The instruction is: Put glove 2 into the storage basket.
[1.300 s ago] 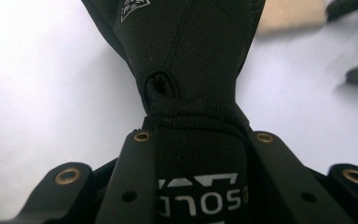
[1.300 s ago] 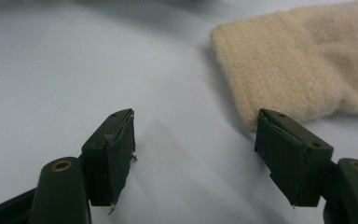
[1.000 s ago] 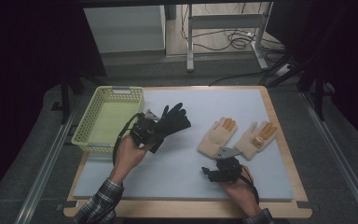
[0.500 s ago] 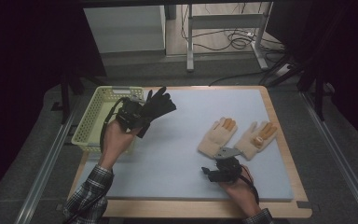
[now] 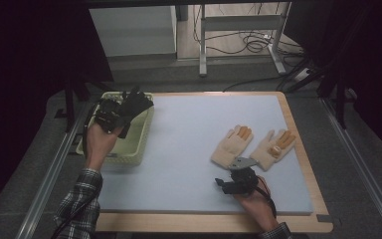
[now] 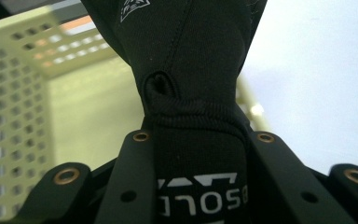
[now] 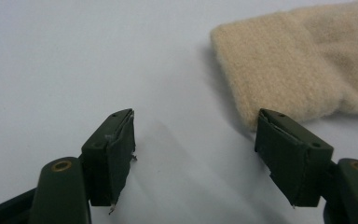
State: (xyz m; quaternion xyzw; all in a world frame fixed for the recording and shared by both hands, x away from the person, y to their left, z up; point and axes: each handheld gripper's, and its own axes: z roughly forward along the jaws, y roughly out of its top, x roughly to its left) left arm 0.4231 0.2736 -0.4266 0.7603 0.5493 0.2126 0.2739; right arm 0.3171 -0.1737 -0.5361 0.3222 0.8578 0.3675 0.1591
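My left gripper (image 5: 121, 114) is shut on the cuff of a black glove (image 5: 137, 102) and holds it in the air over the pale green basket (image 5: 113, 158) at the table's left. In the left gripper view the black glove (image 6: 191, 70) is pinched between the jaws of that gripper (image 6: 198, 140), with the basket's wall (image 6: 23, 93) behind it. Two beige gloves (image 5: 233, 145) (image 5: 273, 148) with orange fingertips lie on the mat at the right. My right gripper (image 5: 229, 182) rests open just below them; its jaws (image 7: 196, 140) hold nothing, and a beige cuff (image 7: 298, 60) lies just ahead at the right.
A pale blue mat (image 5: 189, 134) covers the wooden table top. The basket stands at the mat's left edge, half over it. A white cabinet (image 5: 132, 30) and metal table legs (image 5: 202, 40) stand beyond the far edge, with cables on the floor.
My left hand has carried the black glove from the middle of the mat leftward to above the basket. The right hand and the beige gloves have stayed put.
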